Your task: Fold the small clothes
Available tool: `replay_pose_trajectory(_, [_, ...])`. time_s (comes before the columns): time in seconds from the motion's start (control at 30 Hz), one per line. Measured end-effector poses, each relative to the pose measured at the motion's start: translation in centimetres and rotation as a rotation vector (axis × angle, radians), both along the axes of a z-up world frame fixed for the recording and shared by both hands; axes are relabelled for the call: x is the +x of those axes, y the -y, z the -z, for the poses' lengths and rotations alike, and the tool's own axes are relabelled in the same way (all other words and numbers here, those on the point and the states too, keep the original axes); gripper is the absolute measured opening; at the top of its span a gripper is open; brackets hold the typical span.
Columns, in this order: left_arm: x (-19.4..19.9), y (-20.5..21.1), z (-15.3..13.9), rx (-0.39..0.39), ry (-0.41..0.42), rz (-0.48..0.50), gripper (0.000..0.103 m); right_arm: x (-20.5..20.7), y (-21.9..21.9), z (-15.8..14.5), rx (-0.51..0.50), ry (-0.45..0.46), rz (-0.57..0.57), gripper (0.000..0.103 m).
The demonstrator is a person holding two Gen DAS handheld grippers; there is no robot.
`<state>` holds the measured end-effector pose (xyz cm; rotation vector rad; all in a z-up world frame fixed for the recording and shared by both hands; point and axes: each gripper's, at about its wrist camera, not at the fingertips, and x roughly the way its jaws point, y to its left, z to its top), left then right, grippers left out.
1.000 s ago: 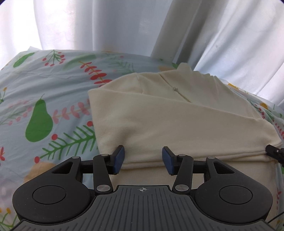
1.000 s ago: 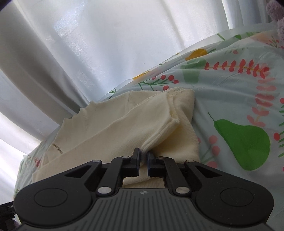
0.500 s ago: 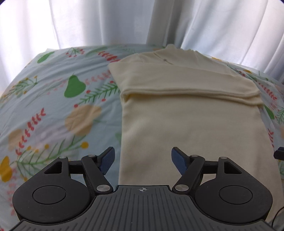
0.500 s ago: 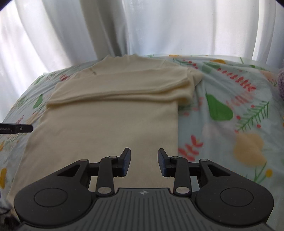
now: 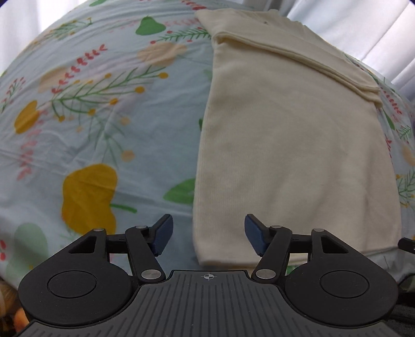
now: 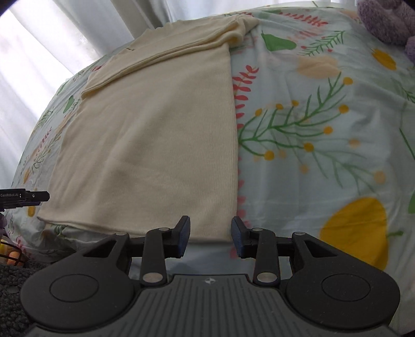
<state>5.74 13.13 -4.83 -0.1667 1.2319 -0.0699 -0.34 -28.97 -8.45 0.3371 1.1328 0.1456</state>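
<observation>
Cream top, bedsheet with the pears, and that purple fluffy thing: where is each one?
cream top (image 5: 293, 145), left wrist view, on the middle of its flat body.
bedsheet (image 6: 324, 160), right wrist view, on bare printed fabric beside the top.
purple fluffy thing (image 6: 389, 20), right wrist view, on its visible fuzzy surface in the corner.

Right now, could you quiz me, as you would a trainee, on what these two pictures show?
1. True or false: the left gripper clamps the top.
2. Which end of the top is folded over: (a) far end, (b) near hem?
3. What fruit is printed in green on the sheet beside the folded end?

Key: 1 false, the jaws are closing with nothing pinched; 2 (a); 3 a pear.
</observation>
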Motion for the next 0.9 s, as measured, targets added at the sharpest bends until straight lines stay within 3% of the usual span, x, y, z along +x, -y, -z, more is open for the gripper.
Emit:
replay_pose_trajectory(0.2, [-0.8, -0.7, 0.8, -0.112, -0.031, -0.038, 0.047, -0.9, 1.4, 1.3, 0.12, -0.021, 0.064, 0.034])
replay_pose_trajectory(0.3, [-0.9, -0.8, 1.0, -0.101, -0.032, -0.035, 0.033, -0.9, 1.6, 1.7, 0.174, -0.022, 0.088, 0.033])
replay_pose_trajectory(0.37, [-0.9, -0.9, 0.9, -0.104, -0.035, -0.035, 0.019, -0.8, 1.8, 1.9, 0.207, -0.022, 0.095, 0.025])
replay_pose_trajectory(0.47, [-0.9, -1.2, 0.8, -0.112, -0.032, -0.041, 0.011, -0.6, 1.8, 2.2, 0.233, -0.027, 0.106, 0.016])
replay_pose_trajectory(0.6, [-1.0, -1.4, 0.3, -0.134, -0.007, -0.047, 0.009, -0.7, 1.8, 2.3, 0.268, -0.015, 0.129, 0.007])
replay_pose_trajectory(0.73, [-0.8, -1.6, -0.5, -0.163, 0.031, -0.055, 0.009, -0.6, 2.0, 1.9, 0.286, 0.017, 0.165, 0.006])
replay_pose_trajectory(0.9, [0.0, -2.2, -3.0, -0.226, 0.142, -0.09, 0.009, -0.1, 2.3, 0.3, 0.282, 0.098, 0.2, 0.002])
